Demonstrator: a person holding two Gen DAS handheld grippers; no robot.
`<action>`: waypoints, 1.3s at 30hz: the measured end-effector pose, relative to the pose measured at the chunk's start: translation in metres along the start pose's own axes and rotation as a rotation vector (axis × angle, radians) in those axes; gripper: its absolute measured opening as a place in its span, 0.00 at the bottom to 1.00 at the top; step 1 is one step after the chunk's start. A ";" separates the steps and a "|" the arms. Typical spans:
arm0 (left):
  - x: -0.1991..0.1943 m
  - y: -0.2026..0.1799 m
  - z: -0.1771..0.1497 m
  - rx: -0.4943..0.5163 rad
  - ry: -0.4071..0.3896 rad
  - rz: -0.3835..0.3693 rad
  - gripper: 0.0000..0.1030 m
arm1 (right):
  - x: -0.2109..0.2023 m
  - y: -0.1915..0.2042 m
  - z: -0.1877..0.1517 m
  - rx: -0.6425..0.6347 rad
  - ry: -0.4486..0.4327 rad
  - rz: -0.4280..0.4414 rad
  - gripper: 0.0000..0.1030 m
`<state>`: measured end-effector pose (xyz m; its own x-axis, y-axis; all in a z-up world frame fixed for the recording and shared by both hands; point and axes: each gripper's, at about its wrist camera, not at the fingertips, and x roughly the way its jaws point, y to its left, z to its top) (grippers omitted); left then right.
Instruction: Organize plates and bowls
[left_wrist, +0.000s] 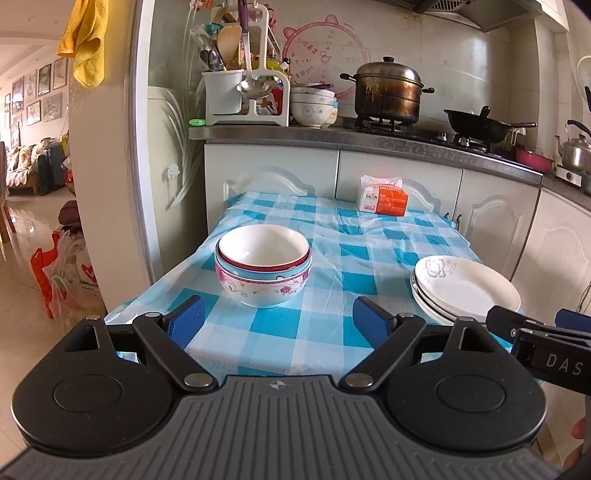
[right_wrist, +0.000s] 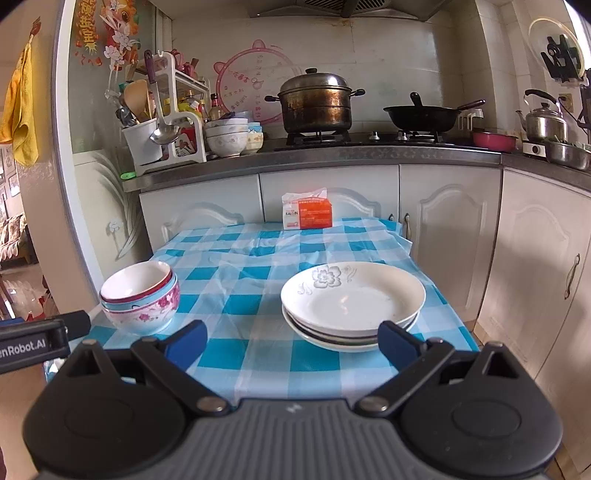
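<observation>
Both grippers, left gripper (left_wrist: 279, 319) and right gripper (right_wrist: 291, 341), gape empty; floral nested bowls (left_wrist: 263, 265); stacked white plates (right_wrist: 352, 304).

Tissue pack (right_wrist: 307, 213) on checked tablecloth (right_wrist: 255, 347); steamer pot (right_wrist: 316, 103) behind.

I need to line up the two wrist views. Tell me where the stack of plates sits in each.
Left wrist: the stack of plates sits at the right edge, just beyond the right gripper.
Right wrist: the stack sits right of centre, in front of the open fingers.
Shared landmark: the orange tissue pack at the table's far edge.
</observation>
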<state>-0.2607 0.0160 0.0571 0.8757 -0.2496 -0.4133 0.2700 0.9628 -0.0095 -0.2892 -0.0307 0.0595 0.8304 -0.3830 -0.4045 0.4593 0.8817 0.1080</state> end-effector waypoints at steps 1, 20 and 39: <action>0.000 0.000 -0.001 0.002 0.000 0.000 1.00 | 0.000 -0.001 0.000 0.002 0.000 0.001 0.95; 0.004 0.005 -0.003 0.027 0.027 -0.022 1.00 | 0.005 -0.010 -0.006 0.027 0.014 0.002 0.96; 0.009 0.010 -0.004 0.031 0.050 -0.046 1.00 | 0.007 -0.011 -0.009 0.026 0.026 0.013 0.96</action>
<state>-0.2511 0.0239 0.0499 0.8412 -0.2873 -0.4580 0.3226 0.9465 -0.0012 -0.2915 -0.0407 0.0469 0.8281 -0.3640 -0.4263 0.4567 0.8791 0.1365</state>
